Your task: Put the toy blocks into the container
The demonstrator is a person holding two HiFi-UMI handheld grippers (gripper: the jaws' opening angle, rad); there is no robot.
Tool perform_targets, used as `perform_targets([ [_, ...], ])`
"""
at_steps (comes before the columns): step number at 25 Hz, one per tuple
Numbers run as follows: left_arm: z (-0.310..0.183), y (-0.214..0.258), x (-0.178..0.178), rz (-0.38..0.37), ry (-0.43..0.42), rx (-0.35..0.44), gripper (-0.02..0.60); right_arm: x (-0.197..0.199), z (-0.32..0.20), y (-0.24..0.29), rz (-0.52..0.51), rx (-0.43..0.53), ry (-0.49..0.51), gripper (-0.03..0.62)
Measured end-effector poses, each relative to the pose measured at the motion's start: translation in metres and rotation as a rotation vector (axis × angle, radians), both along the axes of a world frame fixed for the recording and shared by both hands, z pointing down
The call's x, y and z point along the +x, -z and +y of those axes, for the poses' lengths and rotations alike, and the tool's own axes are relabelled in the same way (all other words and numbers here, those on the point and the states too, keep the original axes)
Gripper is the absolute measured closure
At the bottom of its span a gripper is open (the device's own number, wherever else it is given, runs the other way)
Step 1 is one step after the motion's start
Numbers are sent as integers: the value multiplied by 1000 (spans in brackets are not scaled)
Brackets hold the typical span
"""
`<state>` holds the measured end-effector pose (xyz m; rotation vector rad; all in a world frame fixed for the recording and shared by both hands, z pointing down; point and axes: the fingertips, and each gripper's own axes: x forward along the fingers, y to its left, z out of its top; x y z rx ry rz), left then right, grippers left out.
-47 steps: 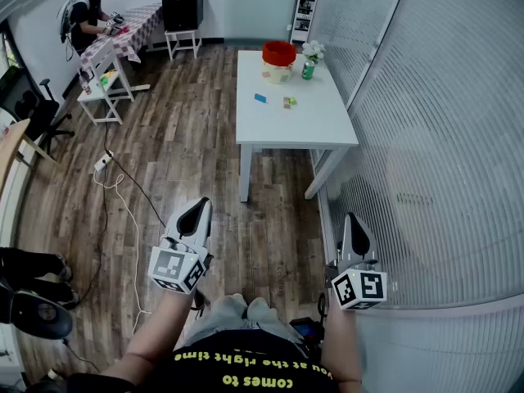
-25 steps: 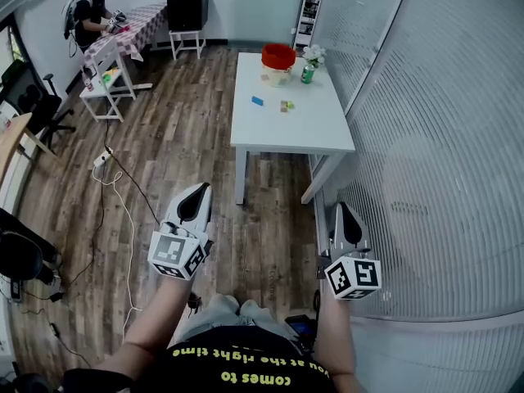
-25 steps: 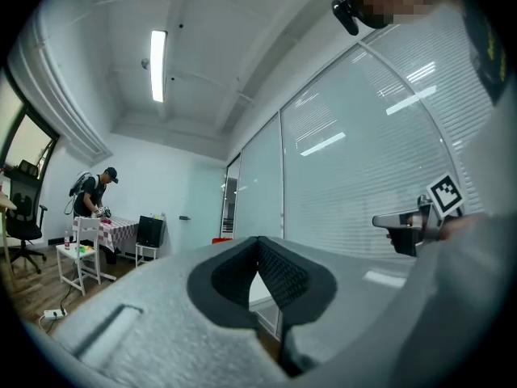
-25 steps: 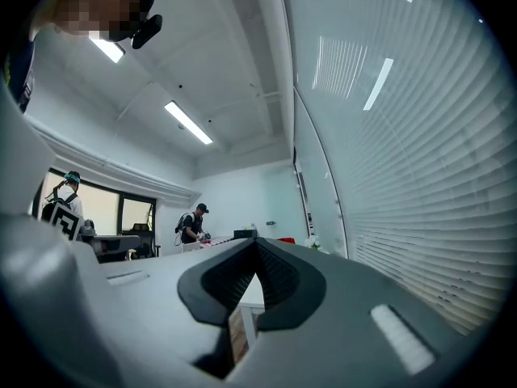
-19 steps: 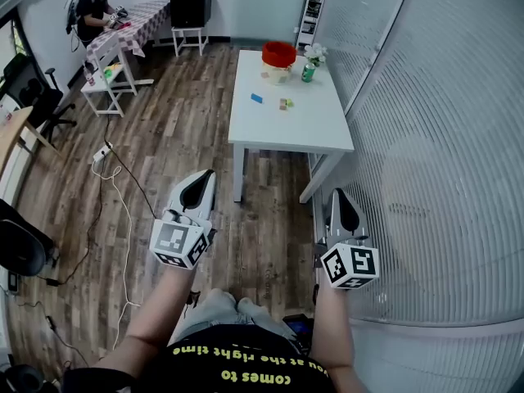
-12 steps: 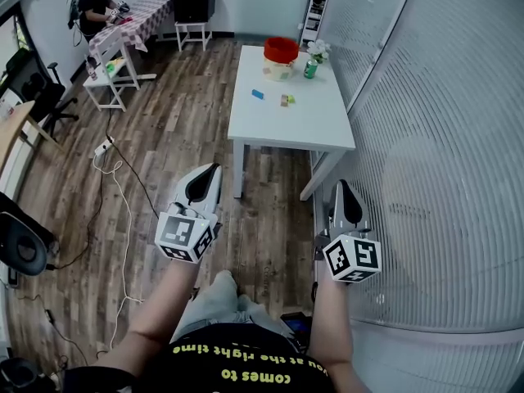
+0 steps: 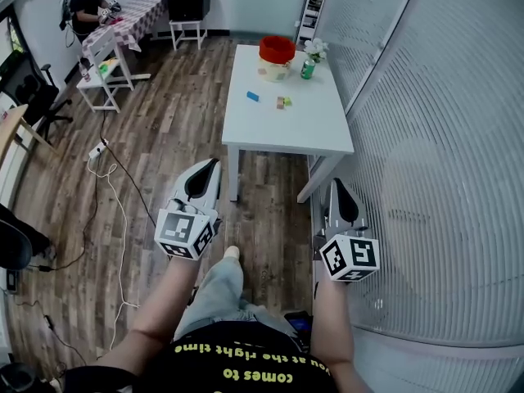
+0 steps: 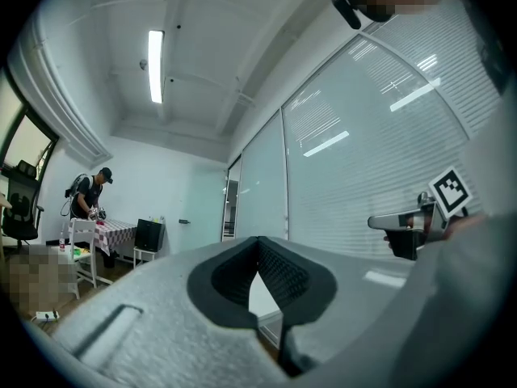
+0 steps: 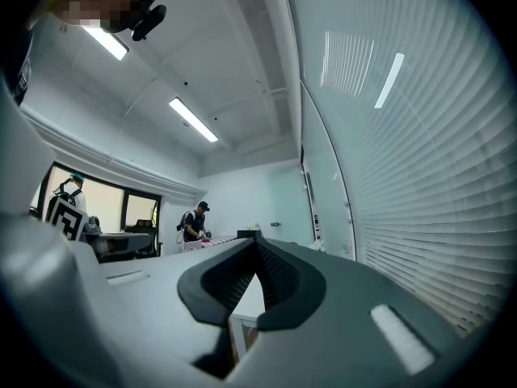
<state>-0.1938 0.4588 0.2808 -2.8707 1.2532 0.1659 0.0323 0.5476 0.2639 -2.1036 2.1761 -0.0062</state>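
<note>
Head view: from high up, facing forward and steeply down, with the left gripper (image 7: 211, 166) and right gripper (image 7: 336, 185) close below and the white table (image 7: 286, 129) farther off across the wood floor (image 7: 164, 137).

Left and right gripper views: set low behind their own jaws, facing about level along them toward the far end of the room.

Shared by all three: the ribbed glass wall (image 7: 442, 162) and the distant person (image 7: 82, 2).

Caught at the edge of each gripper view: the other gripper.

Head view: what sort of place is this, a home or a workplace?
Most likely an office or lab workroom. A ribbed glass partition wall runs along the right, a black office chair stands at the left edge, and a second person works at a checked table at the far end.
</note>
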Motion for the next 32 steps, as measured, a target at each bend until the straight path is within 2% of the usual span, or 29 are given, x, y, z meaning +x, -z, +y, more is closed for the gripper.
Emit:
perform_targets([
  [32,-240,-33,60,-11,-94,-75,580,39,-221,-24,-3,-66,-60,588],
])
